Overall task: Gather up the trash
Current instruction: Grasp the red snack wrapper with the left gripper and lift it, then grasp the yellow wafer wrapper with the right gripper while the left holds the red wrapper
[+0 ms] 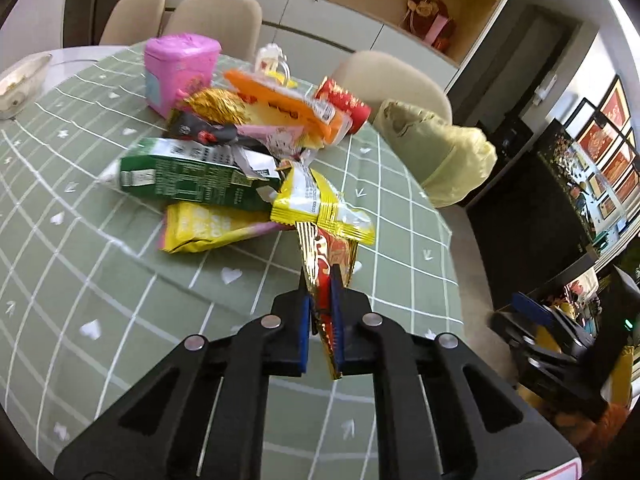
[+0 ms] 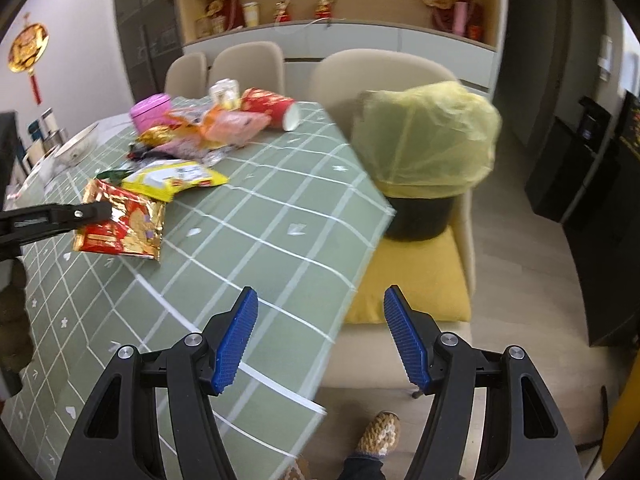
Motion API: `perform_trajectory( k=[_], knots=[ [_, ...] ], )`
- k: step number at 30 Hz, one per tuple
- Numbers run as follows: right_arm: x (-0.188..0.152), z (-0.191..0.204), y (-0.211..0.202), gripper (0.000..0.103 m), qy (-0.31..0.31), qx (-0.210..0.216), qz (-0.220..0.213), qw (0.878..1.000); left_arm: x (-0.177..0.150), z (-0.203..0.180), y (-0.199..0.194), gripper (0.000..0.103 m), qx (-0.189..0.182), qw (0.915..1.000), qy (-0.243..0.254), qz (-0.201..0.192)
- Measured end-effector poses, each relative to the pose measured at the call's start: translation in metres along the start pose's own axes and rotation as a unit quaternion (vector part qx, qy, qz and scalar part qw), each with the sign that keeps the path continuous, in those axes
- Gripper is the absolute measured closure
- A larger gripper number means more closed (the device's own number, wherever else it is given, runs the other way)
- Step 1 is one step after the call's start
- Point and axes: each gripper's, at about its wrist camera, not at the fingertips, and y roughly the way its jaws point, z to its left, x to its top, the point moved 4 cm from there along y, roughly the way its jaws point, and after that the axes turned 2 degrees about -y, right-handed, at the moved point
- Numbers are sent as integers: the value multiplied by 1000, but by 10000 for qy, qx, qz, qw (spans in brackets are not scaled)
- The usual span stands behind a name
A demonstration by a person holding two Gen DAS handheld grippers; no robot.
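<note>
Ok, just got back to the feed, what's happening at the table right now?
The left claw is shut on a red and gold snack wrapper, holding it at the near edge of the trash pile on the green checked tablecloth. The right claw is open and empty, near the table's edge. The bin with the yellow bag sits on a chair beside the table.
</note>
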Motion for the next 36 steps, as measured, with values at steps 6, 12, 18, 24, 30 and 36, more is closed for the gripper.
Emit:
perform_trajectory(
  k=[6,12,18,24,30,36],
  knots=[
    [34,24,18,44,-107,209,-119,9997,-22,8,-21,95,32,9997,33,229],
    [80,56,44,44,-51,569,-177,9982,-34,24,-23,95,145,9996,-113,233],
    [113,100,88,44,-251,640,-88,9976,-27,33,-20,95,190,9989,-407,129],
    [103,117,122,45,-575,700,294,9955,-22,29,-26,95,329,9985,-435,32],
    [79,87,127,54,-717,693,547,9935,-22,16,-38,95,570,9972,-469,-153],
    [76,55,117,87,-761,1164,575,9886,-24,-4,-40,95,645,9959,-581,-252]
  ],
)
